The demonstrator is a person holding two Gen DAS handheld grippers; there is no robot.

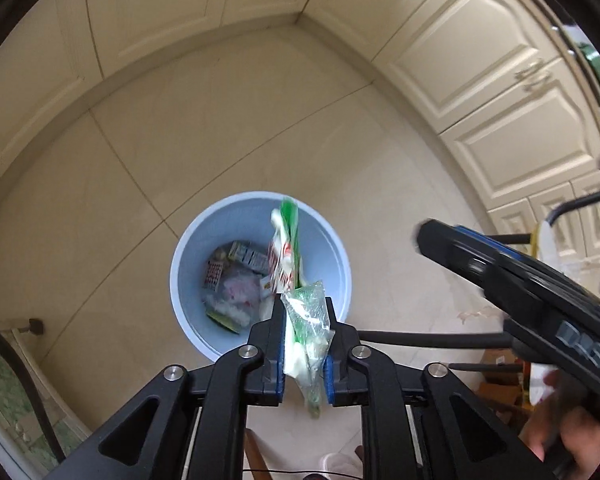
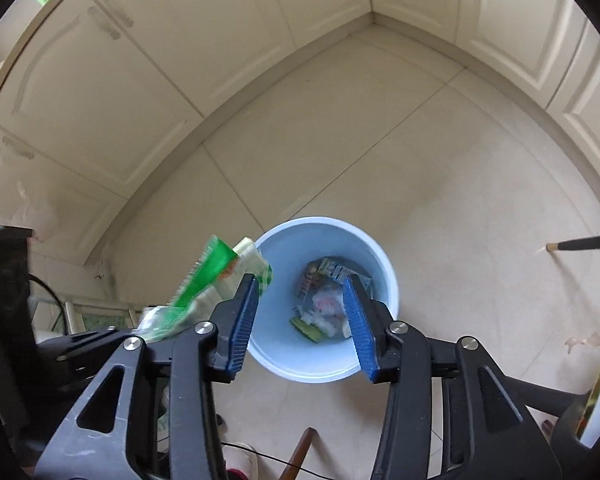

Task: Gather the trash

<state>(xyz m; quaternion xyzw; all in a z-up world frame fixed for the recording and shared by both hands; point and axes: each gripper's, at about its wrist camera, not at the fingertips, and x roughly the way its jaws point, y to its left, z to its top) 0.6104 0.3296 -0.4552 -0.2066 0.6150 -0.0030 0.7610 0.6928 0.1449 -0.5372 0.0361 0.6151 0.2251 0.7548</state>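
No legible text anywhere; red print on white-green wrapper (image 1: 285, 256) too blurred to read; printing on cartons in pale blue bin (image 1: 332, 240) too small; raised marking on right hand-held gripper (image 1: 424, 236) body unreadable

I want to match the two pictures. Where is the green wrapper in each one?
Left wrist view: the green wrapper sits low in the middle, between the left gripper fingers, above the bin.
Right wrist view: the same wrapper shows at the left, beside the open right gripper, outside its fingers.
Shared landmark: the blue bin on the floor.
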